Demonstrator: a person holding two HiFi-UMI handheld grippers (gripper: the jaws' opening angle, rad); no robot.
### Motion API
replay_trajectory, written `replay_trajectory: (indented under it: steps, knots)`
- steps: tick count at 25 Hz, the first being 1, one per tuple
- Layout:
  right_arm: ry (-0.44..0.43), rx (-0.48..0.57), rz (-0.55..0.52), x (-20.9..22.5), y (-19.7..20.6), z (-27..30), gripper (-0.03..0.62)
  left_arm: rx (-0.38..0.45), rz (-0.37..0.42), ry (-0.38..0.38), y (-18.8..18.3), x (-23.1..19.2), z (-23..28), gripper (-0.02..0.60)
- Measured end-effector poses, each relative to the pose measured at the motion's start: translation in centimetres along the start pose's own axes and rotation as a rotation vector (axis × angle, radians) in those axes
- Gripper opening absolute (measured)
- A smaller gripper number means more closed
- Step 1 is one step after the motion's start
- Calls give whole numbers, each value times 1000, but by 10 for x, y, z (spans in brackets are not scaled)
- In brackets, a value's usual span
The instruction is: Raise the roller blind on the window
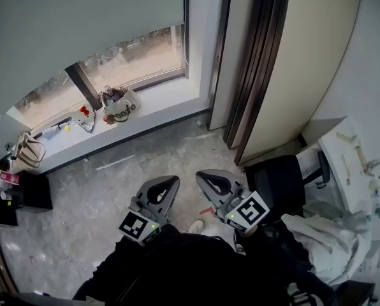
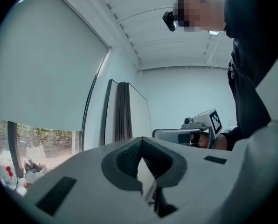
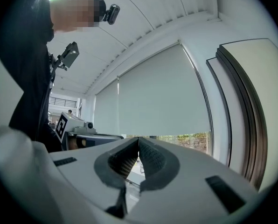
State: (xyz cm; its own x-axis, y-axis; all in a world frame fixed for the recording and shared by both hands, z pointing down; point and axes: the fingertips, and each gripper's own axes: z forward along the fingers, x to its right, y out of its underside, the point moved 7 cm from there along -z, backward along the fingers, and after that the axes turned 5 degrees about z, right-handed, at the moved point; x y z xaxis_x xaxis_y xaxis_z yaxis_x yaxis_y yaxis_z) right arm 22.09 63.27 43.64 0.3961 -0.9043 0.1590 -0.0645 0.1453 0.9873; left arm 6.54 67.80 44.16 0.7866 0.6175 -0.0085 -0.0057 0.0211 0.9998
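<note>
Dark sleeves and torso fill the bottom of the head view, with both grippers held level out front, side by side over the floor (image 1: 113,183). left gripper (image 1: 169,182): jaws fully together, nothing between them. right gripper (image 1: 204,176): same, pads meeting, empty. Both noses point roughly at the window (image 1: 139,56), well apart from it. roller blind (image 1: 81,18) is down over most of the glass; its bottom edge leaves only a low strip uncovered, with greenery and bare ground visible outside. Neither gripper touches the blind. A dark mullion (image 1: 83,85) splits the exposed strip. windowsill (image 1: 164,97) is white and deep, carrying a printed bag (image 1: 120,105) just right of the mullion and a few small red and white items (image 1: 81,113) to its left. Further left, a tote with loop handles (image 1: 27,148) sits at the sill end, above a low black cabinet (image 1: 34,190). Floor is grey, mottled, with scuffs and a pale strip of tape. Right of the window, stacked tall panels (image 1: 305,62) with dark edges stand folded against the wall. Black chair (image 1: 279,180) sits beside the right gripper, a pale garment (image 1: 324,234) heaped just right of it, and a white desk (image 1: 343,171) with small clutter beyond. Ceiling (image 2: 176,31) is white and ribbed.
</note>
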Motion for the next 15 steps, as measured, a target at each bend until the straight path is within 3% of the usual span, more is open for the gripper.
replay_trajectory:
  steps: [7,15]
  knots:
    - [-22,-35,37,20,2,47,8,12,-9,8,-5,-49,9,6]
    - [7,-26,-10,31,-15,136,8,25,-16,47,-11,-141,13,6]
